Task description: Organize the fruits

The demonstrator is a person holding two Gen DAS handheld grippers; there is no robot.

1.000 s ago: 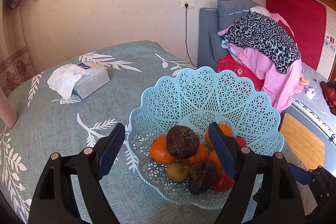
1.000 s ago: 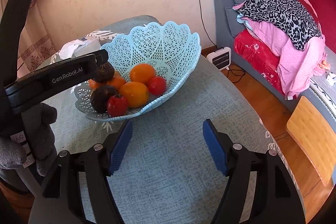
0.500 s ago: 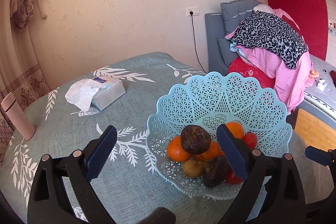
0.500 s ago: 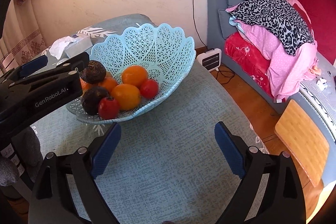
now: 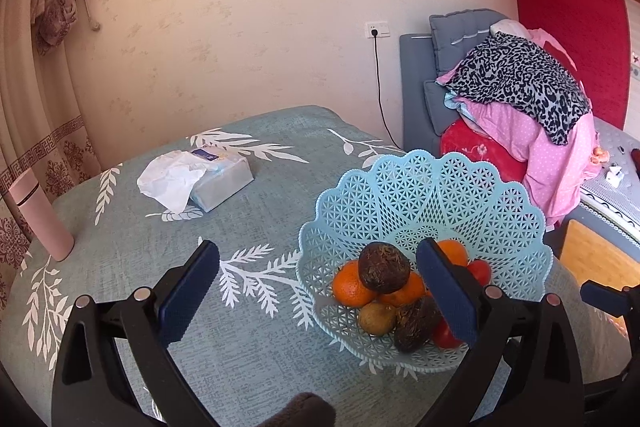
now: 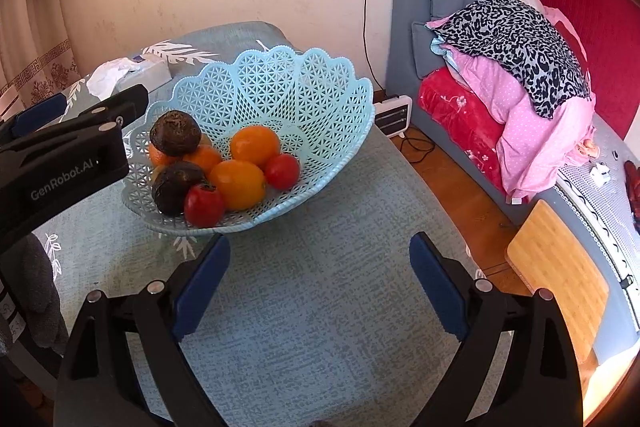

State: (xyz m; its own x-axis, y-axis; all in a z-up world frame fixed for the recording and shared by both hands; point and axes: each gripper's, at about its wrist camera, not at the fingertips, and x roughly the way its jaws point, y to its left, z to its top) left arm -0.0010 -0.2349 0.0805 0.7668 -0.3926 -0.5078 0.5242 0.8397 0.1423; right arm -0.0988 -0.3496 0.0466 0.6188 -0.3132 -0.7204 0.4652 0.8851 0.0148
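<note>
A light blue lattice basket (image 5: 440,195) stands on the grey-green tablecloth and holds several fruits. A dark wrinkled fruit (image 5: 384,267) lies on top of oranges (image 5: 352,283), with a brownish pear-like fruit (image 5: 376,317) and red tomatoes (image 5: 480,271) around them. My left gripper (image 5: 316,255) hovers just before the basket's near left rim; its jaws are opening, with only the rim and fruit seen behind the gap. My right gripper (image 6: 320,247) is open over bare cloth, in front of the basket (image 6: 280,87). Its view shows oranges (image 6: 255,145), tomatoes (image 6: 203,205) and the left gripper's body (image 6: 68,155).
A tissue box (image 5: 220,179) lies at the back of the table and a pink bottle (image 5: 44,219) stands at its left edge. Right of the table are a sofa piled with clothes (image 5: 520,99), a small white heater (image 6: 394,115) and a wooden board (image 6: 556,275).
Both grippers' jaws have spread wider. Both views have tilted up a little, so the basket sits lower in the frames and more wall shows. The fruits have not moved.
</note>
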